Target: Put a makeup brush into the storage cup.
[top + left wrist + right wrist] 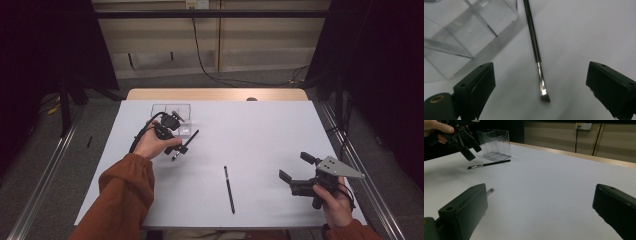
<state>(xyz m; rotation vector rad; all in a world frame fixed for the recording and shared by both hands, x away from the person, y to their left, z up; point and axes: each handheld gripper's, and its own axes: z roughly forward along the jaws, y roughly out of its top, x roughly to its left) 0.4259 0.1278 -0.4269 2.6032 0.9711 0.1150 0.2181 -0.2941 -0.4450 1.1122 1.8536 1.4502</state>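
Fingers [475, 87] on the left gripper [541, 87] are spread wide with nothing between them yet, hanging just over the bristle end of a thin makeup brush [535, 45] that lies flat on the white table [586, 37]. From the right gripper view you can see that brush [489, 164] lying right beside the clear plastic organizer box [495, 145], tip pointing away from it, with the left gripper [465, 141] tilted down over the tip. The right gripper [300, 172] is also wide open and holding nothing, parked near the front right of the table, well apart from the action. A second brush [229, 189] lies by itself near the front middle of the table. Looks to me like the job is picking brushes up and dropping them into the box, and the near one is the pick in hand. If I were doing it, I'd shift up the handle a bit rather than pinching the metal ferrule or bristles, come straight down so both pads land on the table either side, and close slowly since a skinny round handle loves to roll out. Then tilt it upright before going over a box compartment. As for brands or writing, I can't read any on the brushes, box or grippers.
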